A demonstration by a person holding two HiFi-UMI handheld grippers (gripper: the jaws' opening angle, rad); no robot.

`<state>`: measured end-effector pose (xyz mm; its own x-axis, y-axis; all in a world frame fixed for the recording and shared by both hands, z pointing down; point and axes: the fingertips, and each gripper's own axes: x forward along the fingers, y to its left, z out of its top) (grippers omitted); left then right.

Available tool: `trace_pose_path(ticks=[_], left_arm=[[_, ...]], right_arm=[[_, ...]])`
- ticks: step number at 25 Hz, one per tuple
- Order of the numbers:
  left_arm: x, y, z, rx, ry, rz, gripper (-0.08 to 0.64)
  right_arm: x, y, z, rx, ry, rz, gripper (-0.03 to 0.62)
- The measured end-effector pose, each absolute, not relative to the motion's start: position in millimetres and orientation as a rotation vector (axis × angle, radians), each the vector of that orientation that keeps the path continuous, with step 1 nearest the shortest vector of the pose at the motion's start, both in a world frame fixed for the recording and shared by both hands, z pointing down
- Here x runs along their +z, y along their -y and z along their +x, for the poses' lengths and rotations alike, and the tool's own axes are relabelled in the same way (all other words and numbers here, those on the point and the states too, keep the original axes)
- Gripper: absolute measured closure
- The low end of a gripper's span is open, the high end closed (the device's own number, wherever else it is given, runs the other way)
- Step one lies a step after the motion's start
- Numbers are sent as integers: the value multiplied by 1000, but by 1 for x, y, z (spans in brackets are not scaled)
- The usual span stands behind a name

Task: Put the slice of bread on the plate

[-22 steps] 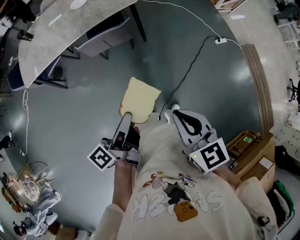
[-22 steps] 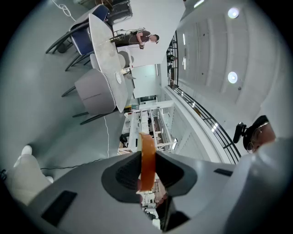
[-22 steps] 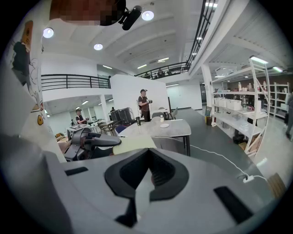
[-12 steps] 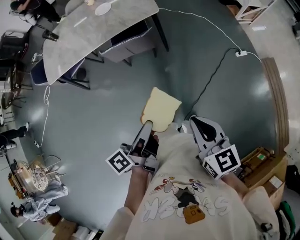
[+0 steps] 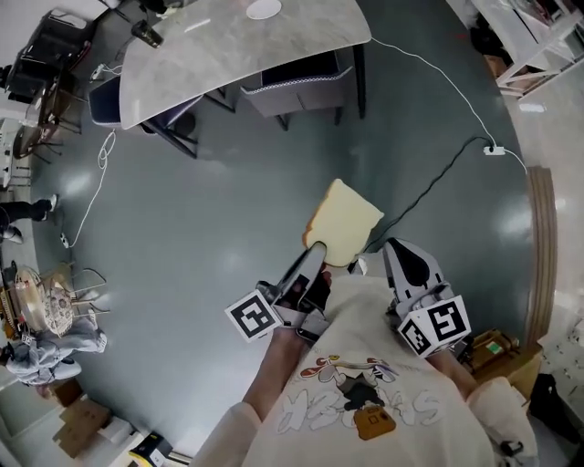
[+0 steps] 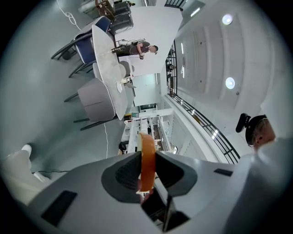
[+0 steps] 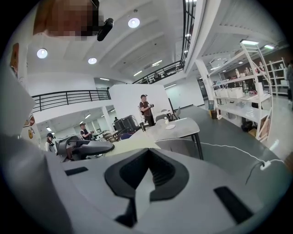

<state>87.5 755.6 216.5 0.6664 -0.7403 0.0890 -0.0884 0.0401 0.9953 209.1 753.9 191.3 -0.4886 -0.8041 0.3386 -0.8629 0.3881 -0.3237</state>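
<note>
Slice of bread [image 5: 342,222]: in the air above the floor, one edge clamped in the left gripper [image 5: 315,250].
Right gripper [image 5: 398,246]: jaws together, empty.
Change: the table [image 5: 228,50] bearing the plate [image 5: 264,9] now lies more squarely ahead than before. The plate is well apart from the bread, so placing is not yet begun.

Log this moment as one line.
left tongs: shut on bread slice, over floor | right tongs: shut, empty | plate: on table ahead | status: slice not yet placed

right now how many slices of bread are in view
1: the slice of bread, clamped in the left gripper above the floor. None shows on the distant table.
</note>
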Motion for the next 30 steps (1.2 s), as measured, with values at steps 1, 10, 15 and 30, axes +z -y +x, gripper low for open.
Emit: trace_pose_path(ticks=[1, 10, 15, 30], left_arm=[[219, -755, 79, -578, 738, 1461, 462], [229, -733, 30, -642, 761, 1400, 462], [234, -712, 9, -653, 787, 1369, 462], [237, -597, -2, -718, 863, 1335, 462]], right_arm=[[192, -753, 199, 689, 2506, 1513, 588], [191, -735, 158, 654, 2488, 1480, 588], [195, -711, 146, 684, 2462, 1476, 588], [208, -585, 140, 723, 2502, 1362, 588]])
